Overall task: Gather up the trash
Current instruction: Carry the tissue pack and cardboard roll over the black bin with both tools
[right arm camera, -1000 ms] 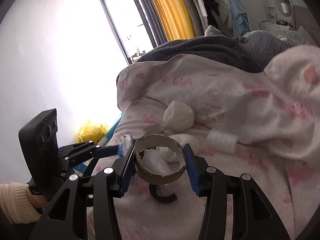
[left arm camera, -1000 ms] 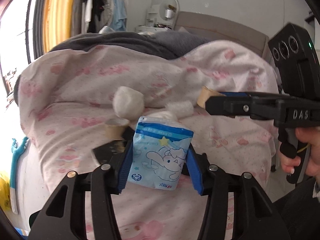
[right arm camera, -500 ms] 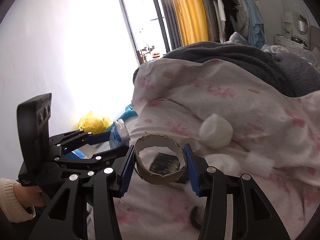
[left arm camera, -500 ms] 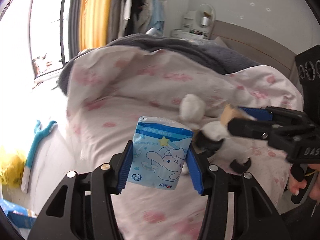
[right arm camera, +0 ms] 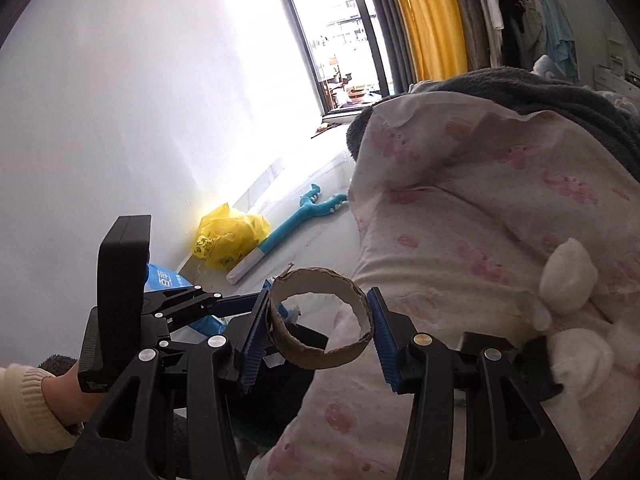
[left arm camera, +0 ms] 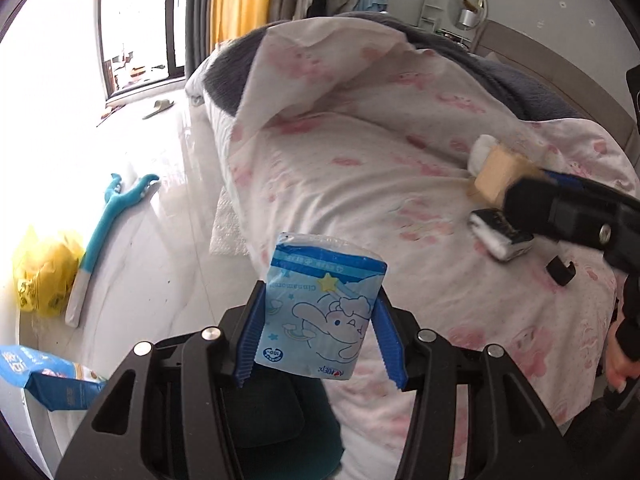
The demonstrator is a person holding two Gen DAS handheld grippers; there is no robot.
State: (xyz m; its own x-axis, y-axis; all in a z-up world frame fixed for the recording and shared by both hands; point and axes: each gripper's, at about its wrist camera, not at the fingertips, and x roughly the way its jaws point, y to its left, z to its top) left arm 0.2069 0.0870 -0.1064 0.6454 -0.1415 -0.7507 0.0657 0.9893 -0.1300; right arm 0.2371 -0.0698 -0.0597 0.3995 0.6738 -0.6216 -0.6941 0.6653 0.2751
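My left gripper (left arm camera: 320,336) is shut on a blue cartoon tissue packet (left arm camera: 322,308) and holds it over the bed's left edge. My right gripper (right arm camera: 318,334) is shut on a brown cardboard tape ring (right arm camera: 320,322); the ring also shows in the left wrist view (left arm camera: 498,178), to the right. On the pink bed sheet (left arm camera: 360,184) lie white cotton wads (right arm camera: 568,268), a black-and-white wrapper (left arm camera: 500,232) and a black curved piece (left arm camera: 560,270).
On the floor left of the bed lie a yellow plastic bag (left arm camera: 42,268), a teal long-handled brush (left arm camera: 104,220) and a blue package (left arm camera: 52,380). A dark bin-like object (left arm camera: 280,416) shows below the left gripper. A grey blanket (right arm camera: 540,100) lies on the bed.
Both grippers have swung left, away from the middle of the bed toward its floor-side edge, each still holding its item. The floor now fills the left of both views.
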